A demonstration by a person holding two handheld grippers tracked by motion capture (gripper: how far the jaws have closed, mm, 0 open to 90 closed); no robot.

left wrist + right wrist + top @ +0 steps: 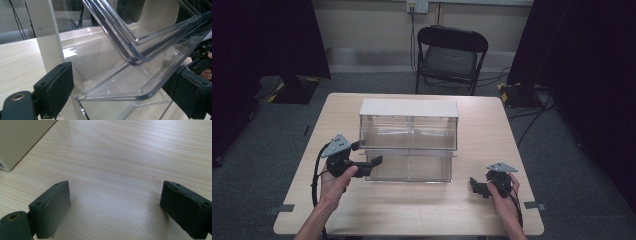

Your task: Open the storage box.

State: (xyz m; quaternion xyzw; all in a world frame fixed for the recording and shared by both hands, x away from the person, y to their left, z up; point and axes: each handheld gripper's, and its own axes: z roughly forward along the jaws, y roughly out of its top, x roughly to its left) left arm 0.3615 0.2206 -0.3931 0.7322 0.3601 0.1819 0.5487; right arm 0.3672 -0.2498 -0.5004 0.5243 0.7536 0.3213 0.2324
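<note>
Left hand-held gripper (371, 163) straddles the clear drawer's (140, 82) front edge, jaws released, positioned to pull it; right hand-held gripper (475, 185) idles, unclenched, over the tabletop (120, 152)

Clear plastic drawer (409, 167), pulled out, tilted, from white-topped organizer (409, 107)

black grippers (373, 161), grey plates, cables (bare forearms)

No readable text, labels or numbers anywhere; the wall outlet (417, 5) at top centre is possibly marked, too blurry.
</note>
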